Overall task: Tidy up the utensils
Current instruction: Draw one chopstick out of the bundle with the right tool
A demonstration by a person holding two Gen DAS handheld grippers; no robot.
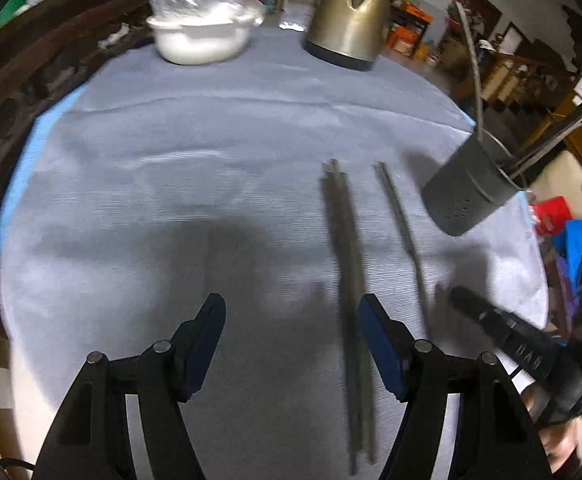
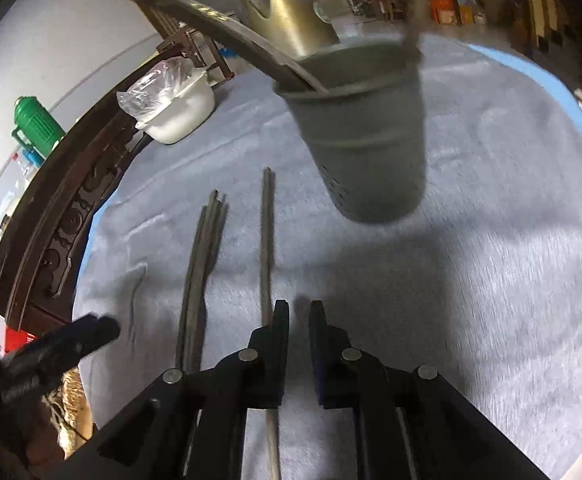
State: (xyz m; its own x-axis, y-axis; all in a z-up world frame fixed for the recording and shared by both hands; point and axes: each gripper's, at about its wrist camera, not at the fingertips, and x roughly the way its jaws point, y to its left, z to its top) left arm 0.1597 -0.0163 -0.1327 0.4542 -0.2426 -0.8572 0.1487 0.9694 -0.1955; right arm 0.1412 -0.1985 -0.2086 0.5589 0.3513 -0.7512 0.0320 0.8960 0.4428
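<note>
A dark grey utensil holder [image 1: 469,188] [image 2: 365,136] stands on the grey cloth with a ladle and dark utensils sticking out of it. A bunch of dark chopsticks [image 1: 349,280] [image 2: 201,276] lies on the cloth, with a single chopstick [image 1: 403,236] [image 2: 267,248] beside it to the right. My left gripper [image 1: 293,340] is open and empty, its right finger next to the bunch. My right gripper [image 2: 299,320] is nearly closed and empty, just right of the single chopstick, which runs under its left finger.
A brass-coloured kettle [image 1: 349,24] [image 2: 287,12] and a white pot [image 1: 201,36] [image 2: 179,114] with a plastic bag stand at the far side. The table has a carved dark wooden rim [image 2: 63,216]. The right gripper shows in the left wrist view [image 1: 503,336].
</note>
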